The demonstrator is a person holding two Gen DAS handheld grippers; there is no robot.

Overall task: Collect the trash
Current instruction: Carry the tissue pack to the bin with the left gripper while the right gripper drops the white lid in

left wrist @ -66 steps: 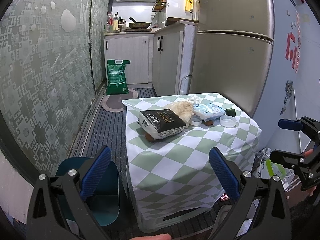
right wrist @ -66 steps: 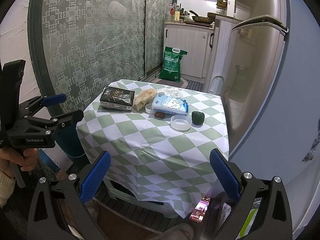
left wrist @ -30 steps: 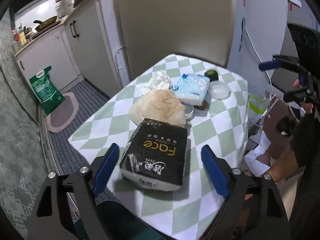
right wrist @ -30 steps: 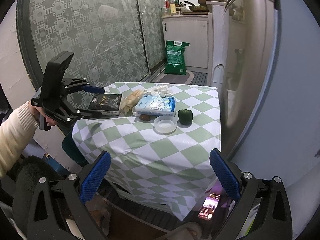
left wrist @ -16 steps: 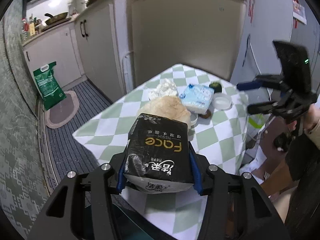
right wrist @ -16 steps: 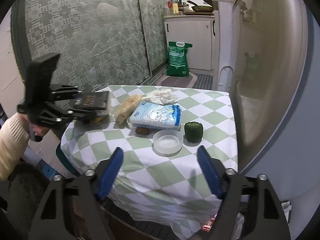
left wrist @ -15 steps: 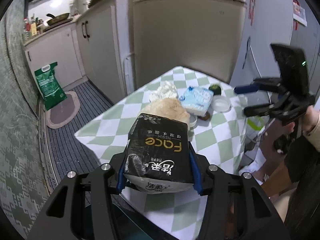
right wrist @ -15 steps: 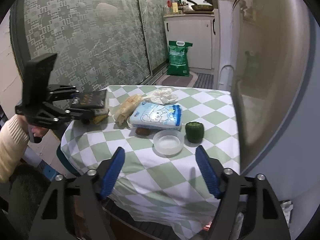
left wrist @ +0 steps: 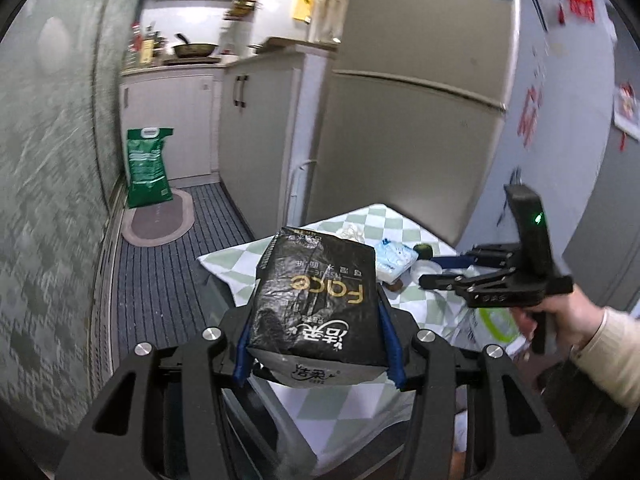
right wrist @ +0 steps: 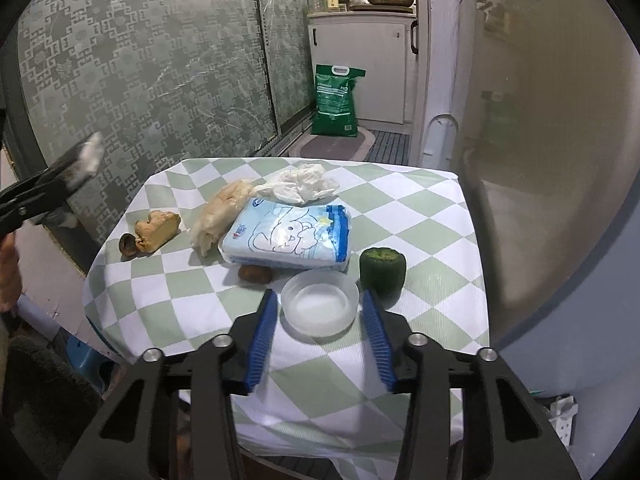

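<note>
Near table edge (right wrist: 468,216), right tongs (right wrist: 320,320) probably straddle bowl (right wrist: 319,307)

Checked-cloth table (right wrist: 420,208): wipes pack (right wrist: 290,236), plastic dish (right wrist: 319,306), green pepper (right wrist: 382,270), crumpled tissue (right wrist: 300,188).

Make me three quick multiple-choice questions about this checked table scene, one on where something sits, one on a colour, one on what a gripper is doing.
1. The round clear plastic dish lies:
A. between the right gripper's blue pads
B. on the floor
C. on the blue-and-white soft pack

2. The blocky pepper beside the dish is:
A. red
B. green
C. yellow

3. The left gripper is:
A. empty
B. clamped on the black tissue pack
C. holding a pan

Answers: 1 A, dish sits between the pads, gaps showing; 2 B, dark green skin; 3 B, pads pinch the pack's sides.
</note>
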